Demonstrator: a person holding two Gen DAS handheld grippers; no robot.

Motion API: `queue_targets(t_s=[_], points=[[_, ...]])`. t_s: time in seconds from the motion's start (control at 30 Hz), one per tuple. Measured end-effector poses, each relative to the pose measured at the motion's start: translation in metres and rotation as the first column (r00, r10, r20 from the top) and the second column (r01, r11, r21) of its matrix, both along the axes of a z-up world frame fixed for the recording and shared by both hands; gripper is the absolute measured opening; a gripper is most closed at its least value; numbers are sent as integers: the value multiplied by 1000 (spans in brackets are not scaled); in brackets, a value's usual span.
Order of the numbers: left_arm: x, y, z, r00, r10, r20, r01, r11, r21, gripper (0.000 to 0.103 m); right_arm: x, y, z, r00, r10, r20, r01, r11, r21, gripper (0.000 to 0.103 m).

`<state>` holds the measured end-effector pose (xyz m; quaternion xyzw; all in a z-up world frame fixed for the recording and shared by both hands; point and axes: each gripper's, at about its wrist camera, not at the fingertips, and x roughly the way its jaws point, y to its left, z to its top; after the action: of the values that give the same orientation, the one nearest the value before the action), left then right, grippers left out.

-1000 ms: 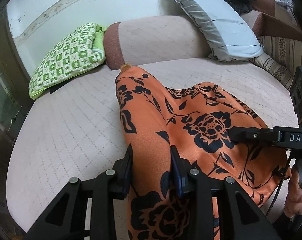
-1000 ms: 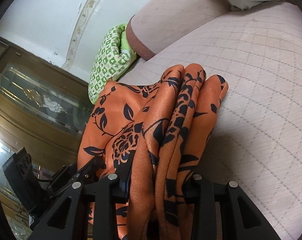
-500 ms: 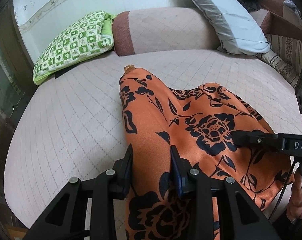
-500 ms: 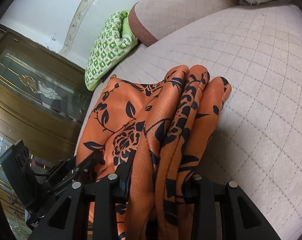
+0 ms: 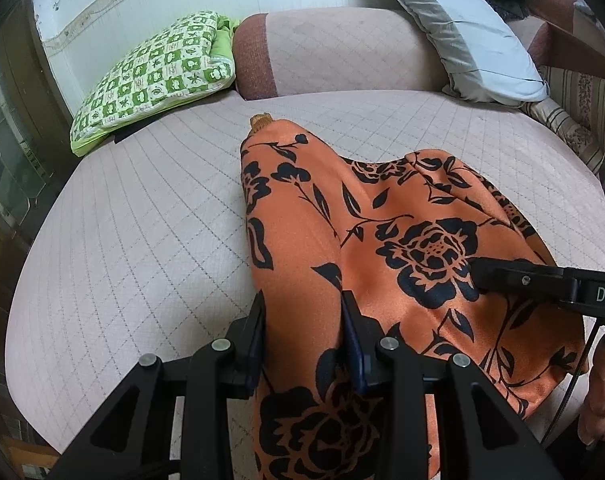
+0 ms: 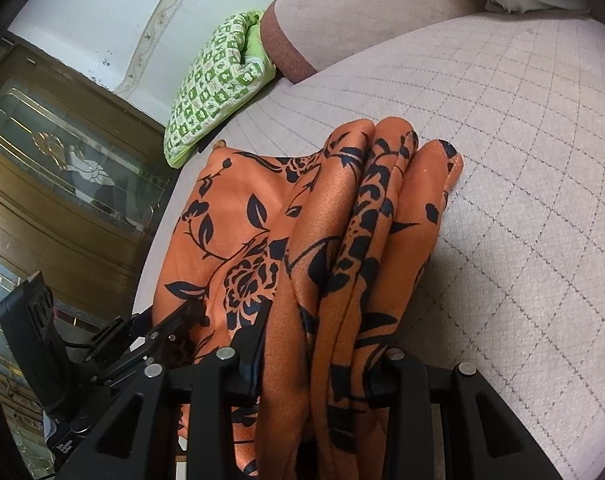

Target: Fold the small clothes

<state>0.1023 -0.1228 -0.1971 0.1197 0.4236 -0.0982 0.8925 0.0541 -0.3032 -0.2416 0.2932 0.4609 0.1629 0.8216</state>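
Observation:
An orange garment with black flowers (image 5: 386, 240) lies stretched over the pink quilted bed (image 5: 122, 248), its far end bunched near the bolster. My left gripper (image 5: 302, 320) is shut on the garment's near left edge. My right gripper (image 6: 318, 344) is shut on several gathered folds of the same garment (image 6: 342, 216). In the left wrist view the right gripper (image 5: 542, 280) reaches in from the right over the cloth. In the right wrist view the left gripper (image 6: 158, 336) sits at the lower left on the cloth.
A green checked cushion (image 5: 154, 76) lies at the back left. A pink bolster (image 5: 334, 52) runs along the head of the bed. A grey pillow (image 5: 462, 36) leans at the back right. A dark wooden glass-paned door (image 6: 62, 184) stands left of the bed.
Both grippers have moved forward and lower over the bed with the garment in them. The cloth now lies further onto the mattress. Both grips are unchanged.

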Motion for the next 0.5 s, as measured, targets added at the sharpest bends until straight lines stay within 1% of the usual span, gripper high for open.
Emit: queue_targets(t_s=[0.5], points=[[-6,-1,5,1000,4,-6,-4,1000,9,36,-2,-2,0,1000,7,8,-7,1000,6,37]])
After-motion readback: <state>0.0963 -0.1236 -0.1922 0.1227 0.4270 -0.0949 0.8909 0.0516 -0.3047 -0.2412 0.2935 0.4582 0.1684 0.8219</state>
